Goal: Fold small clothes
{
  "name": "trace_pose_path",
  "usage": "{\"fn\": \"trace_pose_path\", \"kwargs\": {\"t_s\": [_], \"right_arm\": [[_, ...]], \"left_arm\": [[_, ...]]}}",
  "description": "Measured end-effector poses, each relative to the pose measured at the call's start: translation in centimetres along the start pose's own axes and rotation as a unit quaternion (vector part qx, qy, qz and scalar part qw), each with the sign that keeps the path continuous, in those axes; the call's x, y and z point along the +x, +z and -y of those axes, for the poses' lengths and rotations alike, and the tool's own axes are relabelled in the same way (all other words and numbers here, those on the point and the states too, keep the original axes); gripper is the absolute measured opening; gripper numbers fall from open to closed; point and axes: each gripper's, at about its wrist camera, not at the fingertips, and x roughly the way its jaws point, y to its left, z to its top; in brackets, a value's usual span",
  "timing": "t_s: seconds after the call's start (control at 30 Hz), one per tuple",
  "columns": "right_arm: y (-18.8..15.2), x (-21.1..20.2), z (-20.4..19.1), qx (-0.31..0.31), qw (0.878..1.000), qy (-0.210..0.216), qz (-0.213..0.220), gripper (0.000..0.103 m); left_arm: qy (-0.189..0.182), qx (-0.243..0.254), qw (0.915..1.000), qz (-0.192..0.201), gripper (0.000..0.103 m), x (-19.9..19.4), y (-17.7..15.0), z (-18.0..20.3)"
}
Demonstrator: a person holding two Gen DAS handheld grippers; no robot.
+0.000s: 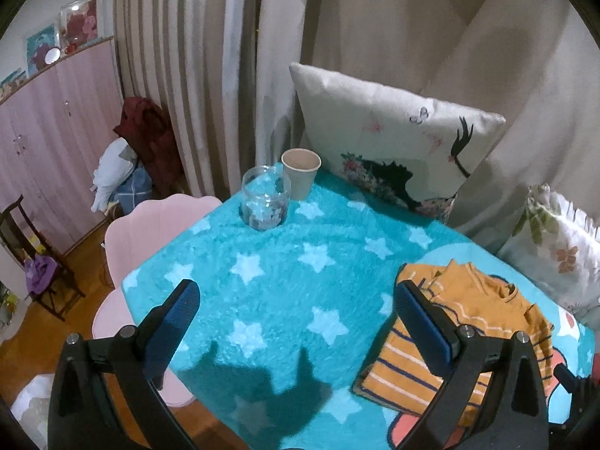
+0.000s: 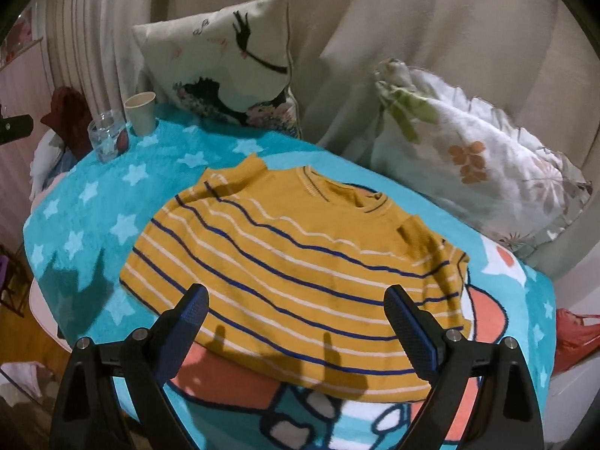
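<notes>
Beige curtains back my table, which is covered by a teal star blanket. At its far edge I note a jar beside a cup, with two pillows leaning on the curtains. My shirt, mustard with stripes, lies flat on the blanket's right part. My left gripper is released over bare blanket, shirt just right of it. My right gripper is released above the shirt's near hem, holding nothing.
</notes>
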Motion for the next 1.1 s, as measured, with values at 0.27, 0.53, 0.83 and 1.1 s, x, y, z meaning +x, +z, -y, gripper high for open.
{"fn": "trace_pose_path", "kwargs": {"t_s": [0.27, 0.53, 0.83, 1.1], "right_arm": [[0.5, 1.5, -1.2, 0.002, 1.0, 0.002, -0.02, 0.097], [0.6, 2.2, -1.7, 0.009, 0.999, -0.001, -0.038, 0.097], [0.1, 2.5, -1.7, 0.01, 0.998, 0.003, -0.054, 0.097], [-0.4, 2.3, -1.8, 0.007, 0.998, 0.005, -0.056, 0.097]], "left_arm": [[-0.013, 0.041, 0.9991, -0.004, 0.103, 0.7, 0.1, 1.1], [-0.04, 0.063, 0.9972, -0.011, 0.103, 0.7, 0.1, 1.8], [-0.053, 0.051, 0.9969, -0.027, 0.103, 0.7, -0.5, 1.4], [-0.053, 0.045, 0.9971, -0.03, 0.103, -0.1, -1.1, 1.2]]}}
